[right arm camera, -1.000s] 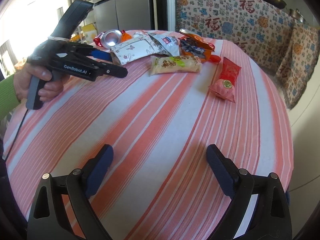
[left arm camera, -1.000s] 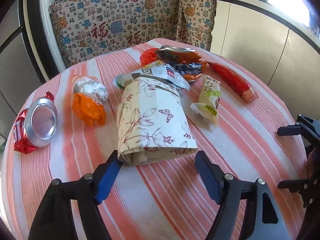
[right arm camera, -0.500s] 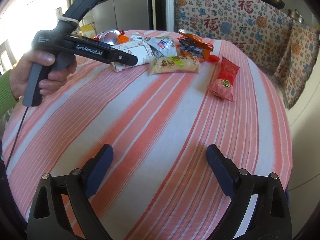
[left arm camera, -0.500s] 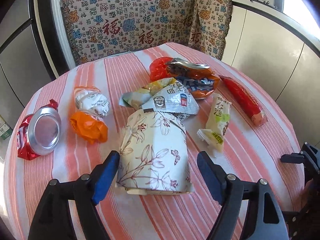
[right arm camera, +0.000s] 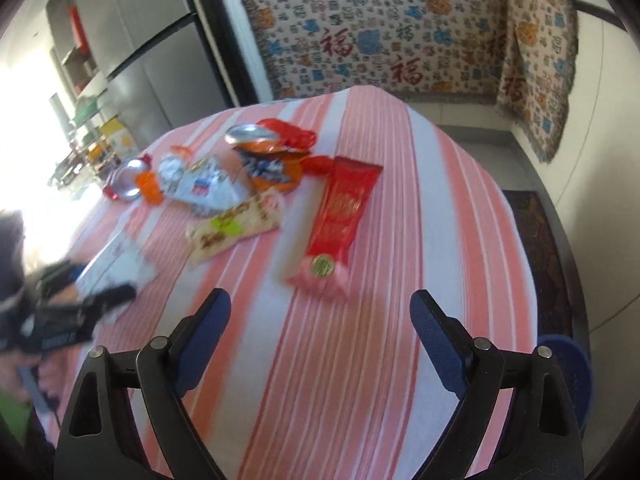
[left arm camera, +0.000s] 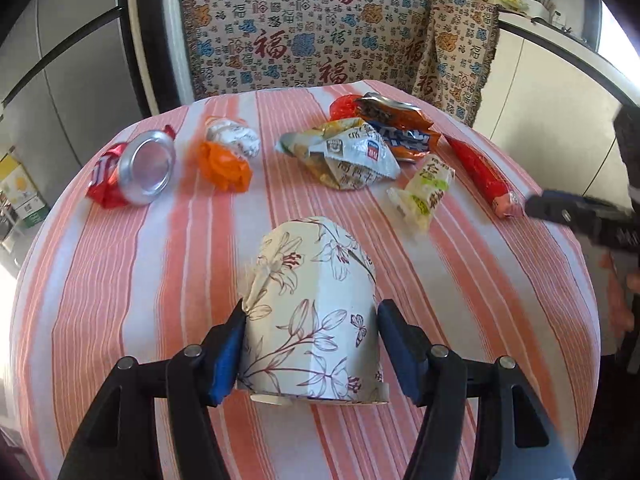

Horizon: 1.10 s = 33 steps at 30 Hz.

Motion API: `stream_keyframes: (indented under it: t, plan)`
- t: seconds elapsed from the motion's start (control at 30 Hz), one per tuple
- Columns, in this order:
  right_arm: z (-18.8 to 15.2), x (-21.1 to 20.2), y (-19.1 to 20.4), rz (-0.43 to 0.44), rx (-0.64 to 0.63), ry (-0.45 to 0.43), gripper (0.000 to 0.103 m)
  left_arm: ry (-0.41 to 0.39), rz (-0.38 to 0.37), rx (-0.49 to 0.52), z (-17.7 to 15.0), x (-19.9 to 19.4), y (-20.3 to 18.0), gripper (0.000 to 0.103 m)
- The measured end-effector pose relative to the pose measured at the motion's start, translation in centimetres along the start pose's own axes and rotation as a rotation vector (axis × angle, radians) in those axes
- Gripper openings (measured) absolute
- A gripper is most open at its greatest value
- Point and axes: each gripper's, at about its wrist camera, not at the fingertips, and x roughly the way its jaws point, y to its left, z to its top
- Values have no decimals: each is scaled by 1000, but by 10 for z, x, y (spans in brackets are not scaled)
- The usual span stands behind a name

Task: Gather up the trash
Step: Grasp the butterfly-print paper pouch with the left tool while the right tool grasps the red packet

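Note:
A floral paper cup [left arm camera: 312, 292] lies on its side on the striped tablecloth [left arm camera: 120, 280]. My left gripper [left arm camera: 310, 344] has both blue pads against the cup's sides, and its jaws are closing on it. The cup sits apart from the trash pile behind: silver wrapper [left arm camera: 348, 156], orange snack bag [left arm camera: 400, 128], yellow-green wrapper [left arm camera: 428, 188], crumpled orange wrapper [left arm camera: 224, 164], crushed red can [left arm camera: 136, 168]. My right gripper [right arm camera: 320, 312] hovers open just short of a long red wrapper [right arm camera: 340, 216]. Its jaws are closing slightly with nothing between them.
A bench draped in patterned cloth [left arm camera: 320, 40] stands behind the round table. A grey fridge [right arm camera: 152, 60] is at the back left. A blue seat [right arm camera: 568, 364] shows below the table's right edge. The other handheld gripper [left arm camera: 580, 216] reaches in from the right.
My left gripper has narrowed onto the floral cup and drawn it back from the wrapper pile. My right gripper has swung and rolled toward the red wrapper, which is now just ahead.

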Motion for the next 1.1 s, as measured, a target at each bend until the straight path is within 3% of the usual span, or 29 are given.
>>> stream_keyframes:
  t: [0.07, 0.2, 0.23, 0.33, 0.5, 0.57, 0.63, 0.83, 1.1]
  plan:
    - [15, 21, 7, -57, -43, 42, 82, 5, 15, -28, -12, -8, -5, 64]
    - [11, 43, 12, -130, -64, 94, 28, -3, 37, -64, -28, -15, -10, 65]
    - [5, 39, 14, -126, -77, 92, 26, -6, 40, -74, -32, -16, -10, 67]
    - [-22, 21, 26, -70, -103, 103, 26, -23, 31, -107, -38, -16, -7, 69]
    - [-68, -5, 69, 3, -180, 60, 27, -16, 98, -51, -39, -11, -21, 72]
    - [-70, -1, 80, 3, -188, 44, 33, 0, 129, -62, -38, -7, -20, 94]
    - [-68, 3, 82, 1, -171, 22, 46, 2, 106, -105, -38, -6, -11, 94]
    - [-67, 10, 91, -29, -204, 28, 62, 7, 128, -87, -39, -5, -16, 96]
    - [-68, 10, 87, -37, -202, 28, 65, 6, 128, -88, -39, -4, -16, 96]
